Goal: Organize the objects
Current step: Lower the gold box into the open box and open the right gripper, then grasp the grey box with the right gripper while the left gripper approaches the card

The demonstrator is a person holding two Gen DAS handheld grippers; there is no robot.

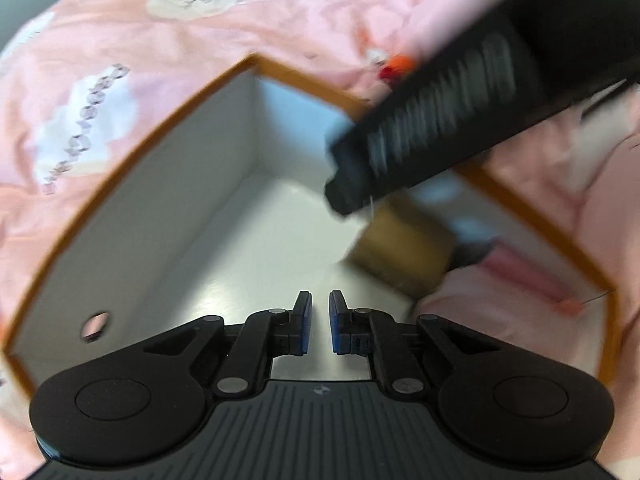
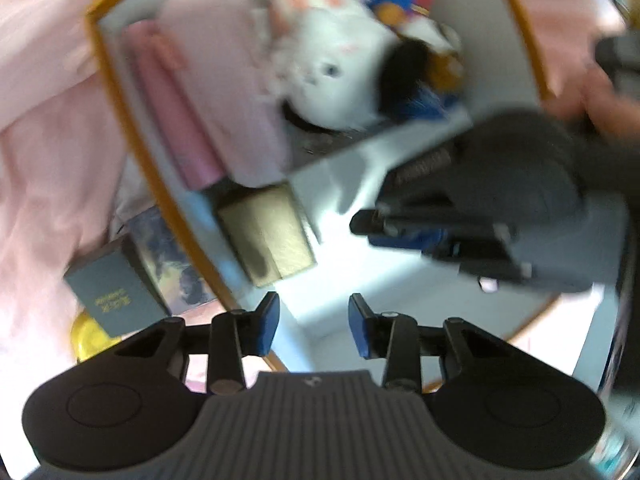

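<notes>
An orange-rimmed box with white walls [image 1: 160,184] lies on a pink sheet. A small gold box [image 1: 404,248] lies on its floor, also in the right wrist view [image 2: 268,236]. Pink cloth [image 2: 216,92] and a white plush toy [image 2: 336,76] lie inside the box. My left gripper [image 1: 320,326] is over the box floor, jaws nearly closed with a narrow gap and nothing between them. My right gripper [image 2: 313,322] is open and empty, just above the gold box. The right gripper's body [image 1: 460,120] crosses the left wrist view.
Outside the box rim in the right wrist view lie a grey book-like box [image 2: 116,296], a patterned box [image 2: 172,264] and a yellow object [image 2: 88,340]. A pink printed sheet [image 1: 120,60] surrounds the box. A small orange and red item [image 1: 396,66] lies on the sheet.
</notes>
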